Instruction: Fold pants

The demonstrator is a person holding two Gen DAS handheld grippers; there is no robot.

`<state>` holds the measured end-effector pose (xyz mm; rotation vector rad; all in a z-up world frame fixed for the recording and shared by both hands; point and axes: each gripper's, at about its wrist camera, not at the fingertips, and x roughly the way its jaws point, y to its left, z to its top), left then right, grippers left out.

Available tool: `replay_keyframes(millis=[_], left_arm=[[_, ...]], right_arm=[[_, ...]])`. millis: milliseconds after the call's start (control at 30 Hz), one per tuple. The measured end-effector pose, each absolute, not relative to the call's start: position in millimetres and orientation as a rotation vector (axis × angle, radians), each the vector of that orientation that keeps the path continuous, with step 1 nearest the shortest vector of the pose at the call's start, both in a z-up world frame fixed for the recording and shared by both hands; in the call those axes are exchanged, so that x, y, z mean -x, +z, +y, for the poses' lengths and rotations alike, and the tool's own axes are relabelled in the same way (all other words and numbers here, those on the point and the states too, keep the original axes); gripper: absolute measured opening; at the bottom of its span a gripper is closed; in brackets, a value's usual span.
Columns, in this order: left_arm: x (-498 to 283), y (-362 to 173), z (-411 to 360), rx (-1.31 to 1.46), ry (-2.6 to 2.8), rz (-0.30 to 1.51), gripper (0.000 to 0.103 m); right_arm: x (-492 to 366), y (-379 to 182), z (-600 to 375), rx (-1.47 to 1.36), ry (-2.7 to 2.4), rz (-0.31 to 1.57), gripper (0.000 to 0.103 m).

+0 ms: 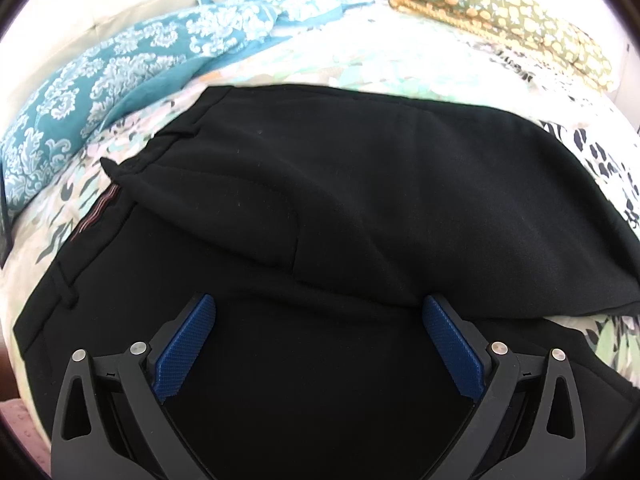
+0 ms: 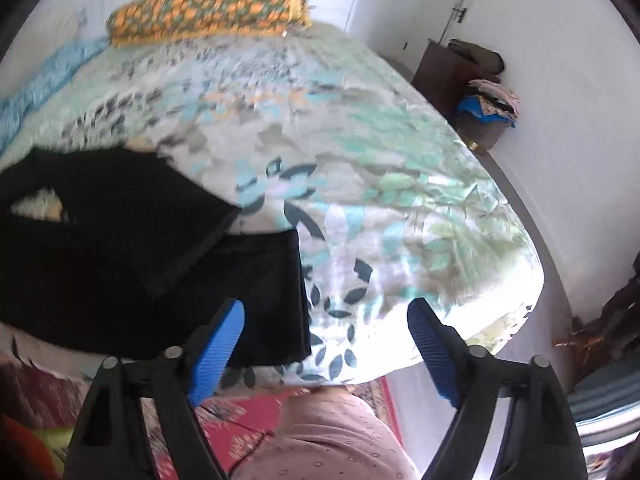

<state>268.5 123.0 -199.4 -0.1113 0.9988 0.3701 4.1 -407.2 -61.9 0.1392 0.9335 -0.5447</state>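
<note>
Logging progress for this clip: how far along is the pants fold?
Done: the black pants lie on the floral bedspread with one fold laid over. In hand: nothing; both grippers, left and right, have open, empty jaws. Left: further folds and squaring the uneven edges.

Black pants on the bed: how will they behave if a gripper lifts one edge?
The black pants likely go floppy: the folded layer already drapes in soft creases. Probably light. The waistband looks thicker, so perhaps slightly stiffer to pinch.

- Pants [image 1: 340, 200]: plain black.
- Bedspread [image 2: 400, 208]: white, printed with green and teal leaves.
- Pillow [image 1: 120, 80]: teal, white damask.
- Folded cloth [image 1: 512, 16]: olive, orange-flowered.
- Gripper pads [image 1: 186, 344]: blue.
</note>
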Motion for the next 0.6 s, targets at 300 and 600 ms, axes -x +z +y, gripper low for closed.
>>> replay_keyframes(millis=[300, 600], left_arm=[[-209, -157, 83, 0.230, 0.242, 0.966, 0.102], [-176, -183, 72, 0.047, 0.272, 0.918, 0.102]], right_arm=[[-98, -124, -269, -0.696, -0.064, 0.890, 0.087], [-119, -158, -217, -0.531, 0.071, 0.977, 0.087]])
